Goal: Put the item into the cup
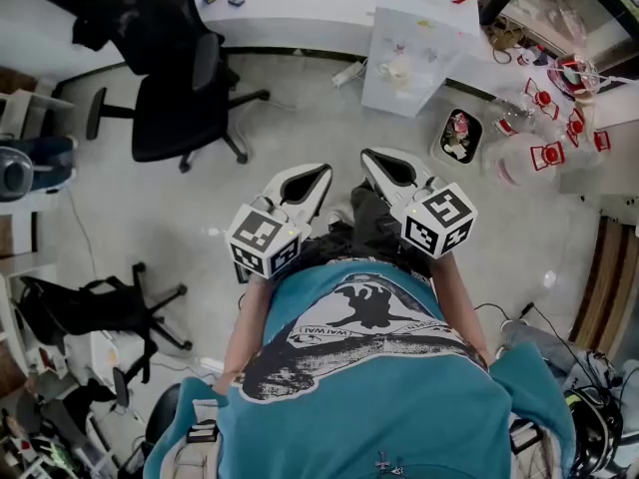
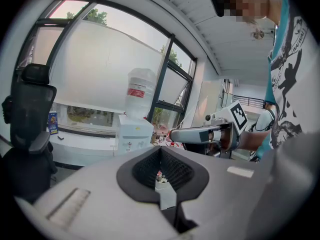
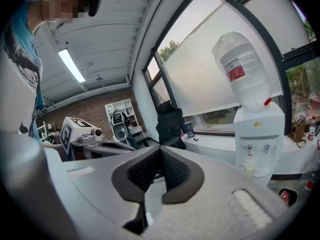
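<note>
Item for the cup is in neither gripper: the left gripper (image 1: 321, 173) and right gripper (image 1: 371, 158) both have their jaws pressed together on nothing. They are held side by side close to the person's chest and point toward 12 o'clock, which looks like a resting carry, not a reach. Further out, a water dispenser (image 1: 414, 53) stands at 12 to 1 o'clock, and I judge the cluttered table (image 1: 619, 113) at 2 o'clock holds item and cup, though neither can be picked out.
</note>
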A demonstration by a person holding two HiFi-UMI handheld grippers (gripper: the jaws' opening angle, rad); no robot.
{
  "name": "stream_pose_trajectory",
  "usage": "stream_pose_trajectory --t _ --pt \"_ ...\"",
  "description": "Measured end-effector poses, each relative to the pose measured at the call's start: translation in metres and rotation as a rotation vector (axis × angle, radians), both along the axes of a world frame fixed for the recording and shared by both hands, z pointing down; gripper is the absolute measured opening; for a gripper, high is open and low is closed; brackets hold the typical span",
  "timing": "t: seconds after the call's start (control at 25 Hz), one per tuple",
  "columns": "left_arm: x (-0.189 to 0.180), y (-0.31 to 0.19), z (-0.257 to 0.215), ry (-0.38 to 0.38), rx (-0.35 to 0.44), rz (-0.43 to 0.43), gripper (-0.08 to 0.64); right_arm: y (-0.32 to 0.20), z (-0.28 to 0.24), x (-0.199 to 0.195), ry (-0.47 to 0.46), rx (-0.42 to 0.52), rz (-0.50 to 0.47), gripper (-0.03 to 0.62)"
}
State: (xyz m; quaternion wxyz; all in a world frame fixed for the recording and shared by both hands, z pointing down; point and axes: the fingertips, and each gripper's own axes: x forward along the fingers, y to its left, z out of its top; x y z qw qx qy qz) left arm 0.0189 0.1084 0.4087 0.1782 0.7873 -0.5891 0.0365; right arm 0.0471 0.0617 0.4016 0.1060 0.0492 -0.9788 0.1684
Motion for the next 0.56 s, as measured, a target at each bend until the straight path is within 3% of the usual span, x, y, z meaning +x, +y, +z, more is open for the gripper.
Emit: stream_pose_trajectory --t 0.56 --pt "0.0042 0.0059 0.0083 -0.003 -0.017 -0.002 -0.002 0.0108 0.0085 0.0015 0.016 -0.001 -0.034 0.0"
